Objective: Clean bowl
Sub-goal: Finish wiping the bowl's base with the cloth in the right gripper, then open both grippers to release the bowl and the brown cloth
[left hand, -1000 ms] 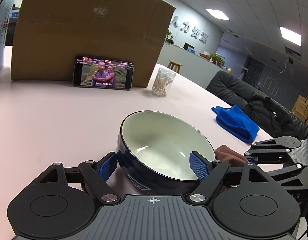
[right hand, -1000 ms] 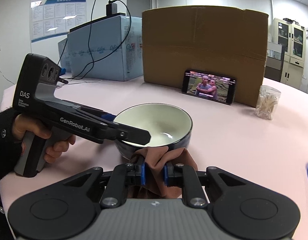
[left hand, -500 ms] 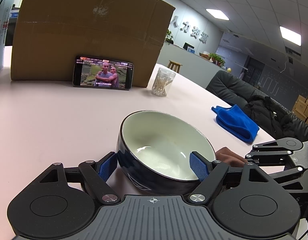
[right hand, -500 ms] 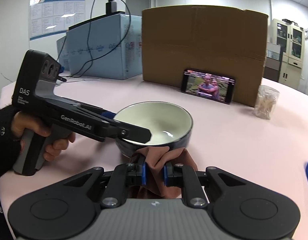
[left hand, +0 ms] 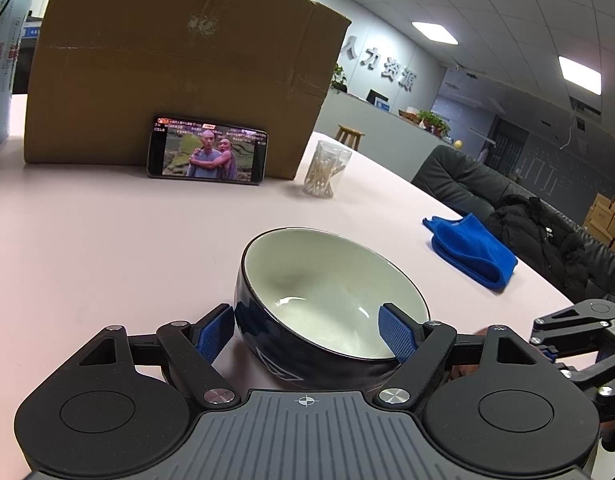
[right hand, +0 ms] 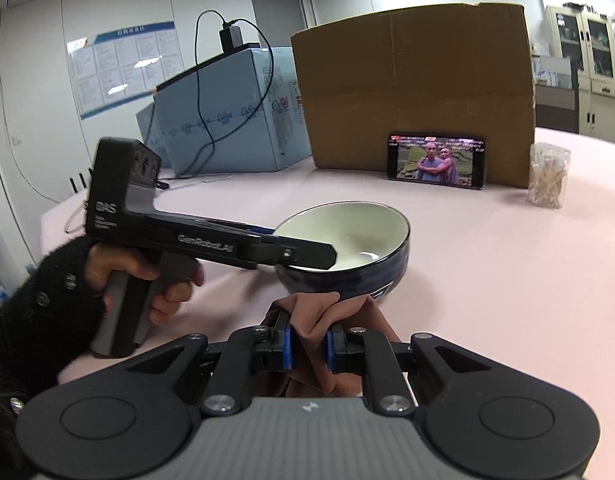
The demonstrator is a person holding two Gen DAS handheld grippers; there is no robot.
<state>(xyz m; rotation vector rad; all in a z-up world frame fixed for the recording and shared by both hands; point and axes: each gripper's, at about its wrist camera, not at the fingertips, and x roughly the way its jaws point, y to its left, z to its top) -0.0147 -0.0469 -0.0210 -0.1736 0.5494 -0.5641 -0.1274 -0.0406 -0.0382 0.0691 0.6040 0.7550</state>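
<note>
bowl: dark-blue glazed ceramic bowl (left hand: 327,308) with pale inside, upright on pink desk (left hand: 107,248).
left gripper (left hand: 307,332): jaws span bowl's sides, clamped on it.
right gripper (right hand: 307,346): jaws clenched on bunched brown cloth (right hand: 311,316), touching bowl's near outer wall.
handling: likely rigid, slick, breakable; hold across the walls. Cloth is soft, pinch a fold.

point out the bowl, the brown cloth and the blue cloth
bowl (left hand: 327,284), left wrist view, pale inner wall
brown cloth (right hand: 313,314), right wrist view, bunched fold
blue cloth (left hand: 473,246), left wrist view, top fold
</note>
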